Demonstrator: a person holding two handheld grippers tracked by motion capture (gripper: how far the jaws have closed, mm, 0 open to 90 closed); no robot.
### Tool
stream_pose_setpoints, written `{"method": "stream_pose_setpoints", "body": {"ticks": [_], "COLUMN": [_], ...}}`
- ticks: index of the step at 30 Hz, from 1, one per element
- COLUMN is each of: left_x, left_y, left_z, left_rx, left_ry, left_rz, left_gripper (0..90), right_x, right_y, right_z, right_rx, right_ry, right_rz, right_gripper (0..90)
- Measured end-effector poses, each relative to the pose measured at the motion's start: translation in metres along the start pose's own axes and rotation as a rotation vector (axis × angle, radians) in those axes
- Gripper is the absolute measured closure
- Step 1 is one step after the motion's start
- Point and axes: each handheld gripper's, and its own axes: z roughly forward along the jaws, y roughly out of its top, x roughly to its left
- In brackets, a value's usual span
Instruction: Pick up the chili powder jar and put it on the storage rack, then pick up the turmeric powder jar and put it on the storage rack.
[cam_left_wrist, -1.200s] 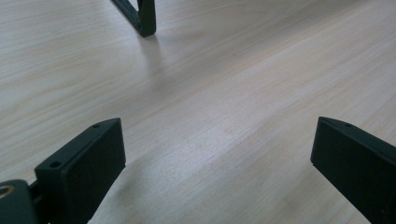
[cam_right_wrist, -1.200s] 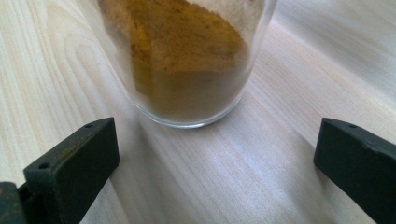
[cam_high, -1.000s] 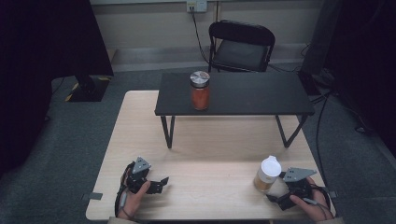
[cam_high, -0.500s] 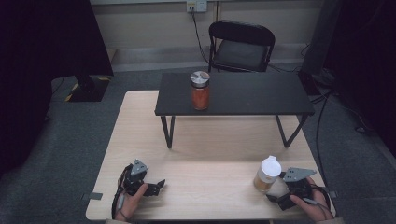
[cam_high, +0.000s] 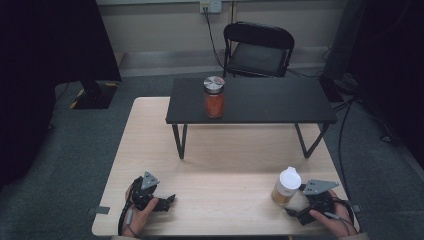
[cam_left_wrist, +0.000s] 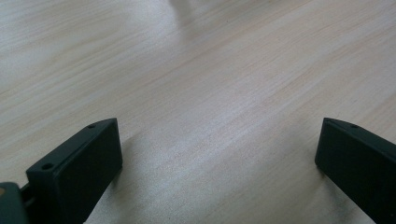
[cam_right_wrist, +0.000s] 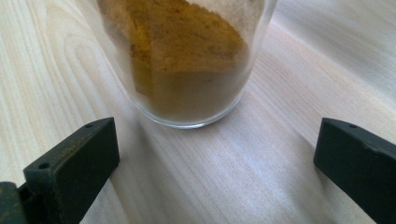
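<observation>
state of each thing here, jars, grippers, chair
yellow spice jar: upright on the wooden table, white cap on, not gripped
red spice jar: upright on the black riser, lid on
left gripper: open, just opened wider, nothing between
right gripper: open
folding chair: unfolded

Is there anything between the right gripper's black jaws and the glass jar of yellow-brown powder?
No. In the right gripper view, bare light wooden table separates the right gripper from the glass jar.

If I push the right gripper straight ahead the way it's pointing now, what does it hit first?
Most likely the glass jar of yellow-brown powder: it stands just ahead of the open right gripper, roughly centred between the jaws, on the wooden table. Nothing lies between them, though the gap is hard to judge.
</observation>
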Motion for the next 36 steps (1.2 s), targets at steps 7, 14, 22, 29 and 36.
{"method": "stream_pose_setpoints", "body": {"ticks": [7,14,22,29,36], "left_x": [0.0000,-0.0001,-0.0001,-0.0001,-0.0001], "left_y": [0.0000,-0.0001,0.0000,0.0000,0.0000], "left_z": [0.0000,0.0000,0.0000,0.0000,0.0000], "left_rx": [0.000,0.000,0.000,0.000,0.000], "left_ry": [0.000,0.000,0.000,0.001,0.000], "left_rz": [0.000,-0.001,-0.001,0.000,0.000], "left_gripper": [0.0,0.0,0.0,0.0,0.0], "right_x": [0.0016,0.0018,-0.0018,-0.0017,-0.0077], "right_y": [0.0002,0.0003,-0.0013,-0.0010,0.0008], "right_z": [0.0003,0.0003,-0.0014,-0.0079,-0.0084], "right_rx": [0.000,0.000,-0.015,-0.072,-0.146], "right_ry": [-0.006,-0.007,0.012,0.024,0.064], "right_rz": [0.005,0.007,0.030,0.040,0.067], "right_gripper": [0.0,0.0,1.5,0.8,1.2]}}
